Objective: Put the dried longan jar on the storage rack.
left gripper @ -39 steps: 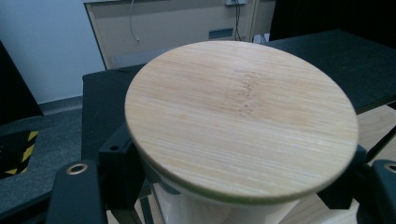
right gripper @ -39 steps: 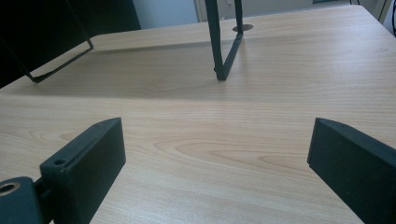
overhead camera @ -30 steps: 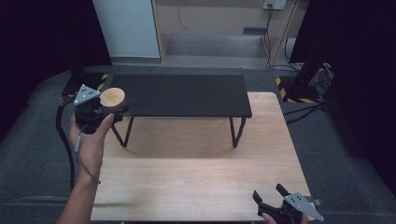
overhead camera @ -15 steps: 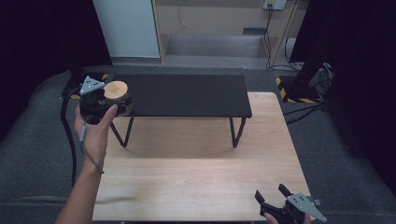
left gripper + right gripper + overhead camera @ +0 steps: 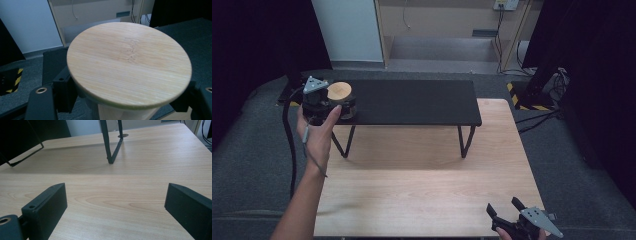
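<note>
Left gripper (image 5: pixel 341 102) clamps a jar with round bamboo lid (image 5: pixel 128 62).

Object: a jar (image 5: pixel 341 100) with a round lid (image 5: pixel 128 63); the lid is pale bamboo-like wood with fine straight grain, flat on top, wider than the body below it
Body: dark-looking from the high view; from the left tool's view a pale strip shows under the lid's rim; material cannot be told
Pose: upright; lid on and level
Place: at the left end of the black shelf (image 5: pixel 412 102); whether it rests on the shelf or is held just above cannot be told
Grip: between the jaws of the left tool (image 5: pixel 323 102); one jaw on each side beneath the lid
</note>
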